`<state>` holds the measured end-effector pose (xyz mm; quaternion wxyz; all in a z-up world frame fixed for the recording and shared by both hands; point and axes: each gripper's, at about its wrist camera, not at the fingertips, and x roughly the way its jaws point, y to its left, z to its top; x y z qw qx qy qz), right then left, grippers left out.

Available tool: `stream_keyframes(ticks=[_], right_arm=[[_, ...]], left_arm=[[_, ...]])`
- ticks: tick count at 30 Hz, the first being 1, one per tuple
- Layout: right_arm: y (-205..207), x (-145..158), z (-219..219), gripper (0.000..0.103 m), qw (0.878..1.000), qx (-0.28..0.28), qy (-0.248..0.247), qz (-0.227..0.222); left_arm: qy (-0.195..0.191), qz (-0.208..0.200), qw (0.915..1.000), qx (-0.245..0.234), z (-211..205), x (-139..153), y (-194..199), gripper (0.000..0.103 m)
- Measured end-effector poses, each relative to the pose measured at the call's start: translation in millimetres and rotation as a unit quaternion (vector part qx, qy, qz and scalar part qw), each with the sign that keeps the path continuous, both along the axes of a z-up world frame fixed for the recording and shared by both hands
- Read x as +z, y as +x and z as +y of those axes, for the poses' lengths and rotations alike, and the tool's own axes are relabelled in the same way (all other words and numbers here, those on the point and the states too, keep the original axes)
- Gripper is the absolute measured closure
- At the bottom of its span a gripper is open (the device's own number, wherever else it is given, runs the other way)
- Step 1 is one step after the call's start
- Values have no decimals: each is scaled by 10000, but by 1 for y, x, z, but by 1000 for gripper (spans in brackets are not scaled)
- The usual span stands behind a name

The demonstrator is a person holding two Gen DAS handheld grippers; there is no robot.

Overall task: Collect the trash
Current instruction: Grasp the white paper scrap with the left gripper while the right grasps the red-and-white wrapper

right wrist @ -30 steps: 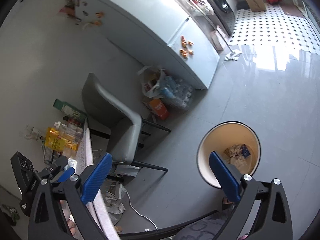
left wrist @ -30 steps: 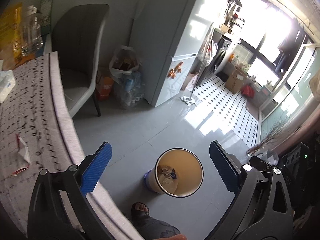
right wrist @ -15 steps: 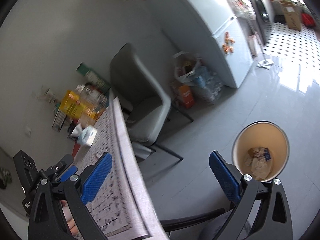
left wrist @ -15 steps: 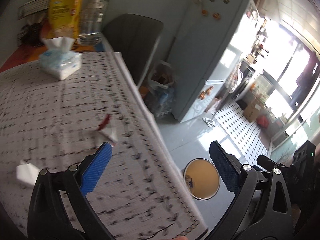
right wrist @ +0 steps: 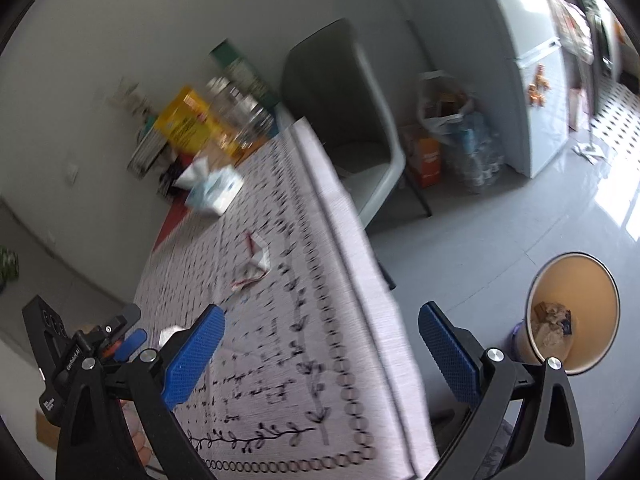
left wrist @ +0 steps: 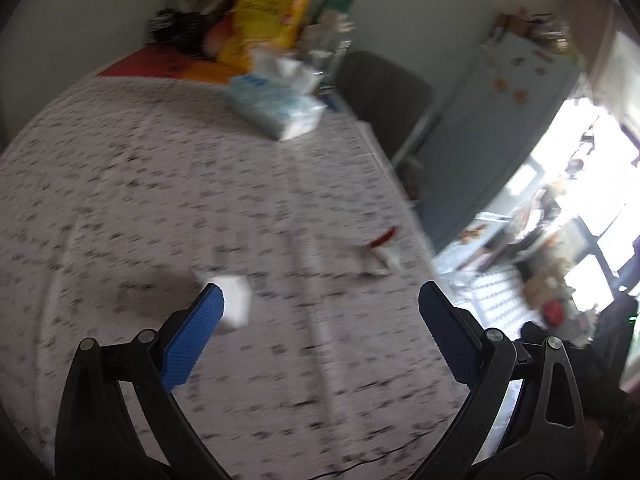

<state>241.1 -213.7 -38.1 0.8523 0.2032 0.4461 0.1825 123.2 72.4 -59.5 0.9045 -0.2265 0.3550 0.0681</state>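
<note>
A white crumpled paper scrap [left wrist: 234,306] lies on the patterned tablecloth [left wrist: 160,200], just beyond my left gripper's left fingertip. A red-and-white wrapper [left wrist: 380,254] lies farther right near the table's edge; the right wrist view shows this wrapper [right wrist: 254,264] too. My left gripper [left wrist: 320,312] hangs open and empty over the table. My right gripper [right wrist: 320,330] is open and empty above the table's edge. The cream trash bin [right wrist: 572,312] stands on the floor to the right, with trash inside. The left gripper's body [right wrist: 80,356] shows at lower left.
A tissue pack [left wrist: 276,108], a yellow bag [left wrist: 268,16] and bottles [right wrist: 240,108] crowd the table's far end. A grey chair [right wrist: 352,120] stands at the table's side, with bags [right wrist: 452,120] and a fridge [right wrist: 532,60] beyond it. Open grey floor surrounds the bin.
Both grippers have swung away from the bin toward the table. The left view has moved from the floor to over the tablecloth, closing on the white scrap. Both stay open.
</note>
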Motion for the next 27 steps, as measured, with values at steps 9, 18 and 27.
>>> stream_keyframes(ticks=[9, 18, 27], right_arm=[[-2, -9, 67, 8, 9977, 632, -225, 26], [-1, -9, 61, 8, 9983, 533, -190, 122], [5, -8, 58, 8, 9983, 457, -354, 99]], left_arm=[[-432, 253, 9982, 327, 20, -24, -13, 6], [-224, 543, 9974, 409, 12, -44, 16, 11], [325, 723, 9943, 716, 16, -53, 37, 79]])
